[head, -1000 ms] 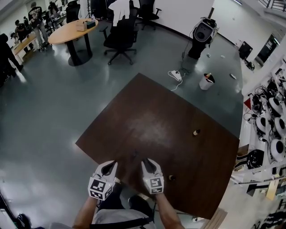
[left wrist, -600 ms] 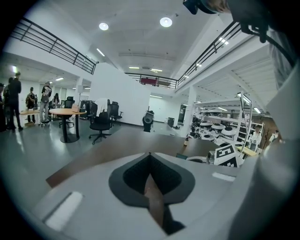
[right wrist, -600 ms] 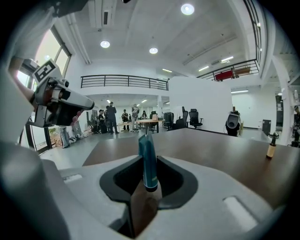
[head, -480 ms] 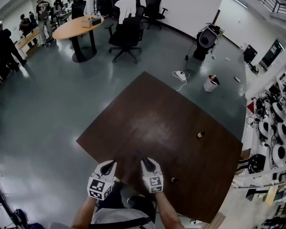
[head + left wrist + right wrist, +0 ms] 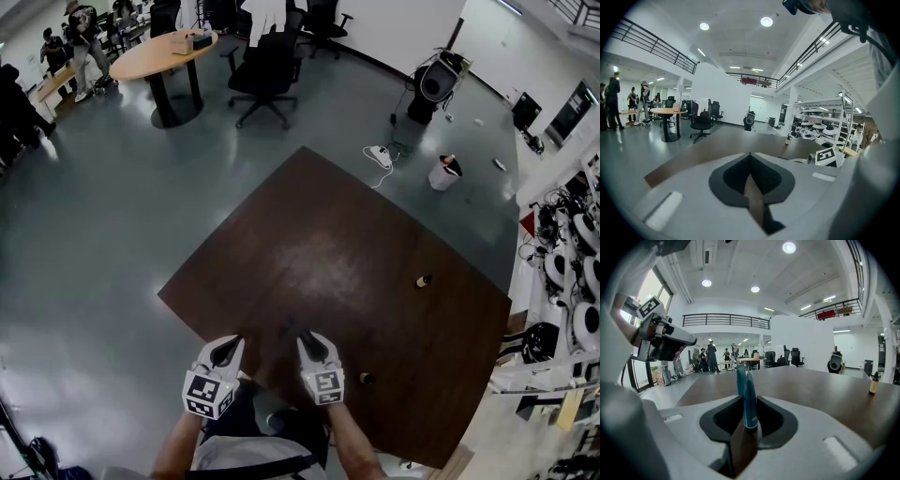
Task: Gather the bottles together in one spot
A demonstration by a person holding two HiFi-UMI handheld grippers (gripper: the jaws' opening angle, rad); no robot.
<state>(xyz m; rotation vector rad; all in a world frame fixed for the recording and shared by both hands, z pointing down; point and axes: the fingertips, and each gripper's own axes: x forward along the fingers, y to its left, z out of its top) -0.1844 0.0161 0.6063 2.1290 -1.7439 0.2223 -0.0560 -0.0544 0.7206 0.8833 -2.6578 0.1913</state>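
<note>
Alas, the bottles (image 5: 424, 280) are too small to read.

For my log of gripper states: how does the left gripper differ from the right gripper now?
The left gripper has its jaws together, nothing between them; the right gripper holds a slim teal thing, perhaps a bottle, upright between its jaws. A small bottle stands close beside the right gripper; none stands beside the left gripper. Both sit side by side at the near edge of the brown table, pointing the same way.

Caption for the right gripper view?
Right tongs pinch a teal strip over the brown table; small bottle at far right.
</note>
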